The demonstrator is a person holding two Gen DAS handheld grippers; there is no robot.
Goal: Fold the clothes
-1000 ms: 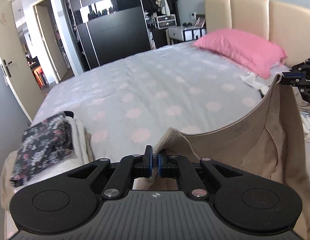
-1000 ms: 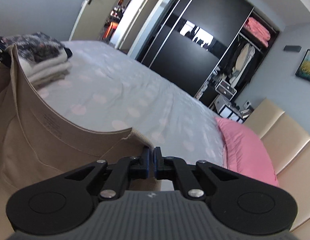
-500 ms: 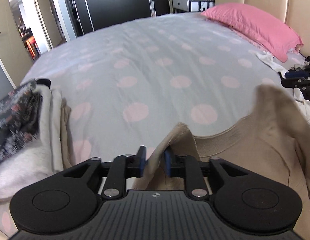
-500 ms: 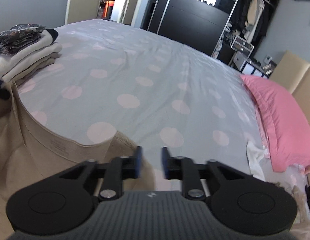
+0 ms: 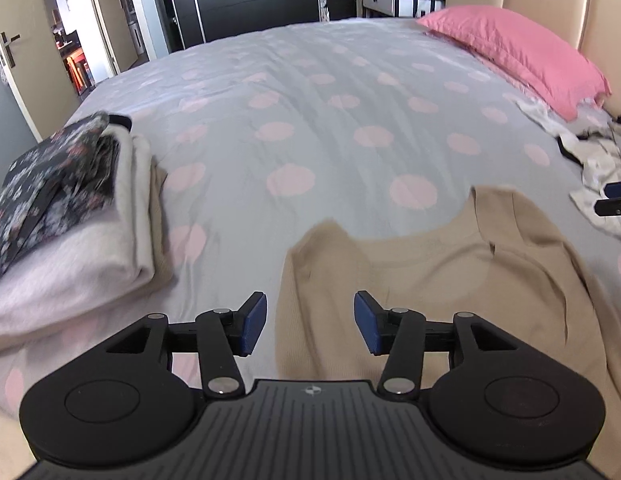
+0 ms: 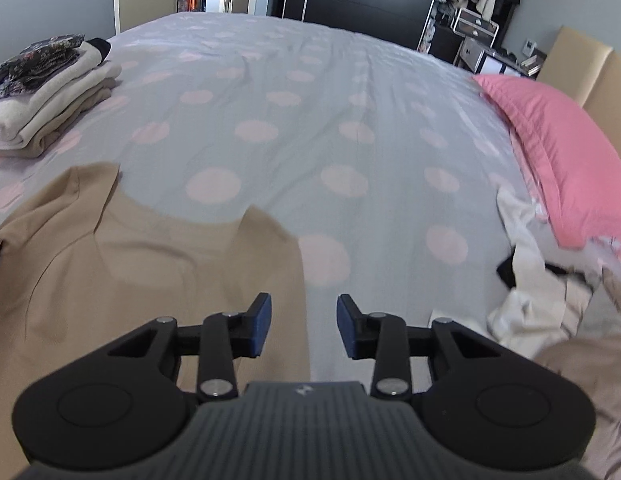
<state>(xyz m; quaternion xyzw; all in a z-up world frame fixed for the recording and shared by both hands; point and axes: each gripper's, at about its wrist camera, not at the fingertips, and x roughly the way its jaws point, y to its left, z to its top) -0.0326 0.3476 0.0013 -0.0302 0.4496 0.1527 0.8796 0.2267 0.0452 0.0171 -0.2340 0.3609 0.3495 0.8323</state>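
Bed (image 5: 310, 92) edge: beige top (image 5: 450, 280) flat, grippers agape

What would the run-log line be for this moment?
step: garment laid out | left tongs: open, empty | right tongs: open, empty | beige top: flat on bed | folded stack: left | unfolded pile: right

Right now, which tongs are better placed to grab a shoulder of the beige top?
Left tongs: open, directly over the beige knit top's shoulder edge. Right tongs are open mostly over bare bedsheet.
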